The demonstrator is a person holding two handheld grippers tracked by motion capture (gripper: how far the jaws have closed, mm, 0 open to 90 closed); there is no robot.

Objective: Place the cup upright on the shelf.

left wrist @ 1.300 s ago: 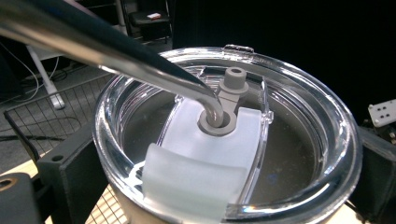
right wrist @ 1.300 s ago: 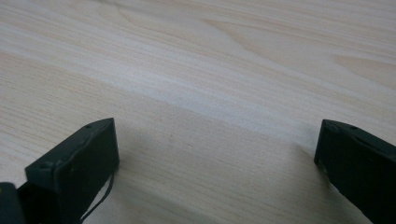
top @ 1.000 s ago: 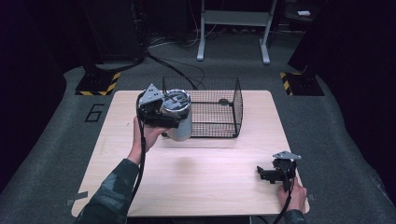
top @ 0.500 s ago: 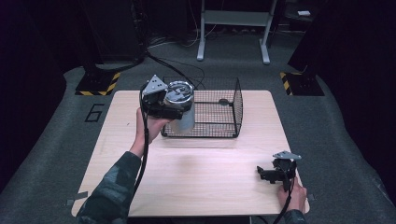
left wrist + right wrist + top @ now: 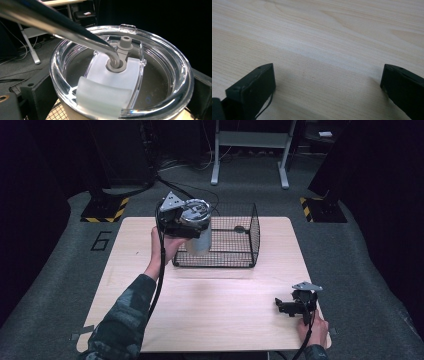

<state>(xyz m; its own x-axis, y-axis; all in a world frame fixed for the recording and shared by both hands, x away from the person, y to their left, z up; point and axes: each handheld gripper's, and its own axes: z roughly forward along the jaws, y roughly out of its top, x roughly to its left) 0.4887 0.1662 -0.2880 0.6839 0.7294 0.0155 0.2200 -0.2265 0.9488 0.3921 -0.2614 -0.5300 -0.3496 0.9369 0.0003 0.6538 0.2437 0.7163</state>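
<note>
Tumbler (image 5: 198,236) with clear lid (image 5: 122,72) is in your left gripper (image 5: 180,222), held up off the desk (image 5: 210,305) at the near-left corner of the wire basket (image 5: 235,245). In the left gripper view the black fingers (image 5: 37,97) stand against both sides of the cup's wall just under the lid rim, so they are pinching the tumbler; a metal straw (image 5: 62,25) enters the lid through its grey grommet and leans out toward the upper left of that view.

Step in hand, as I judge it: the carry. The cup is lifted and over the basket's left edge, not yet set down inside.

Next move calls for:
- carry the cup farther over the basket's rim, so its base clears the top wire before you lower;
- keep it upright, since the straw sits loose in the grommet and could swing or catch the mesh;
- lower onto the basket floor and part the fingers only once the base is seated.

Your right gripper (image 5: 296,304) rests low on the desk well to the near-right of the basket; in the right gripper view its fingers (image 5: 252,87) are spread wide with bare wood between them, holding nothing. It is out of the path.

In the way: the basket's near-left wall, closest to the cup's base. Inside the basket, toward its far-right corner, lies a small dark thing (image 5: 240,228), too small to identify; it is apart from the likely landing spot. Beyond the basket, on the floor, a metal stand (image 5: 250,150) and striped markers (image 5: 107,210) do not interfere.
</note>
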